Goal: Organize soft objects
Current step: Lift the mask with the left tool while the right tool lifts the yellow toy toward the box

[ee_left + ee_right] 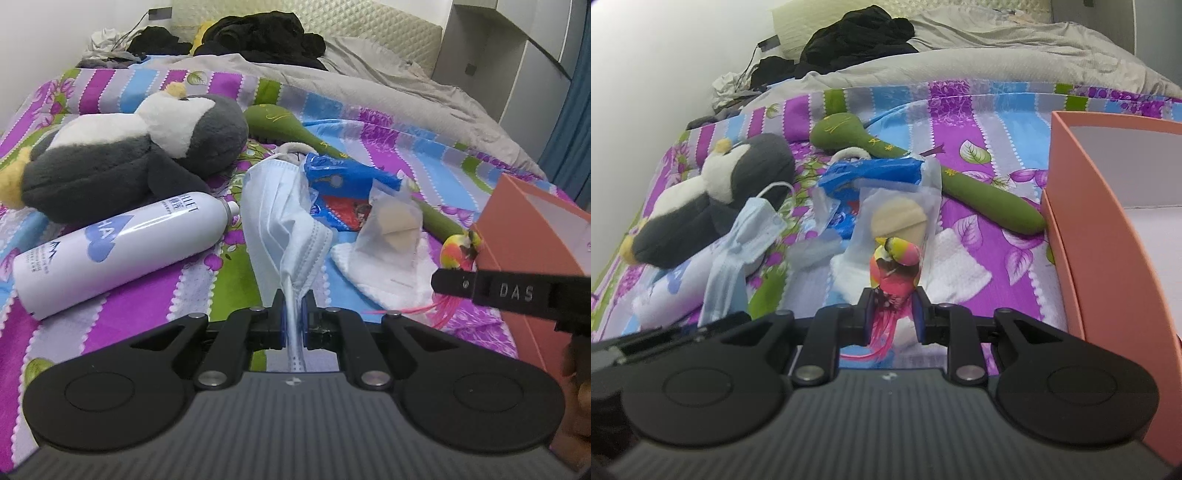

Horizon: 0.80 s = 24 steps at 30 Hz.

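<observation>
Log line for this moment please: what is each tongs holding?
left tongs: shut on face mask | right tongs: shut on toy parrot | orange box: right of parrot | penguin plush: on bedspread

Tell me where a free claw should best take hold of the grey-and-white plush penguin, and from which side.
Probably across the grey-and-white plush penguin at the narrowing between head and body, coming down from above. It lies on its side on the striped floral bedspread, so that waist faces up and the soft pile should compress. The white spray bottle lies close along its near side, which crowds a low approach from there.
</observation>
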Each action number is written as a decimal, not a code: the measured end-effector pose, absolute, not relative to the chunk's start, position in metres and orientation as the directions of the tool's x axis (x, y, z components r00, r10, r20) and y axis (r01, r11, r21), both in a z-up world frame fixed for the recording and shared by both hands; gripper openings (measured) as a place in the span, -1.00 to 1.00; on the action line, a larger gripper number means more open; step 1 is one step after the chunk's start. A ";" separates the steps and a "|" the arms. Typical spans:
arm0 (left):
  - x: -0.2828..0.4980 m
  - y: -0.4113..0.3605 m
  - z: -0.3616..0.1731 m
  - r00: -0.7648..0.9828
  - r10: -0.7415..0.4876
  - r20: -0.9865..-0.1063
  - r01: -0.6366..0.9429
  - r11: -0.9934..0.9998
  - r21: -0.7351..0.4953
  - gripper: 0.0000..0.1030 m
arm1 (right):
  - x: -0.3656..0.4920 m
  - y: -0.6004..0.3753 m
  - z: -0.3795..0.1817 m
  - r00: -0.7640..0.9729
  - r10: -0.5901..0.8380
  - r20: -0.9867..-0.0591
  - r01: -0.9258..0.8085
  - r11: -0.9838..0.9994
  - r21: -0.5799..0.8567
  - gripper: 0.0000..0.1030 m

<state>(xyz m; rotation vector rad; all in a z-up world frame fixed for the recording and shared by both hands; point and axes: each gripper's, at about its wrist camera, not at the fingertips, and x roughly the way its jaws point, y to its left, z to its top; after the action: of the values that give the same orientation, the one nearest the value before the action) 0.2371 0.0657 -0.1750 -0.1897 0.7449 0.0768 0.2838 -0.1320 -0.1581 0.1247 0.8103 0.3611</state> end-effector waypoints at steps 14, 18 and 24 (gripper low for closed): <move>0.160 0.060 -0.157 0.707 -0.053 -0.705 -0.101 0.979 -0.176 -0.82 | 0.202 -0.141 -0.156 0.589 0.353 -0.726 -0.296 0.931 0.213 -0.51; 0.143 0.058 -0.155 0.691 -0.068 -0.720 -0.098 0.978 -0.187 -0.82 | 0.183 -0.144 -0.148 0.586 0.359 -0.726 -0.305 0.928 0.213 -0.51; 0.126 0.052 -0.144 0.693 -0.085 -0.716 -0.091 0.975 -0.204 -0.82 | 0.164 -0.151 -0.137 0.589 0.356 -0.725 -0.317 0.927 0.198 -0.51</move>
<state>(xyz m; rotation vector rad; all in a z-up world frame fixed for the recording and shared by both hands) 0.1264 0.0524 -0.1440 -0.2313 0.8071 0.0035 0.1636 -0.1512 -0.1368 0.0492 0.8548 0.3924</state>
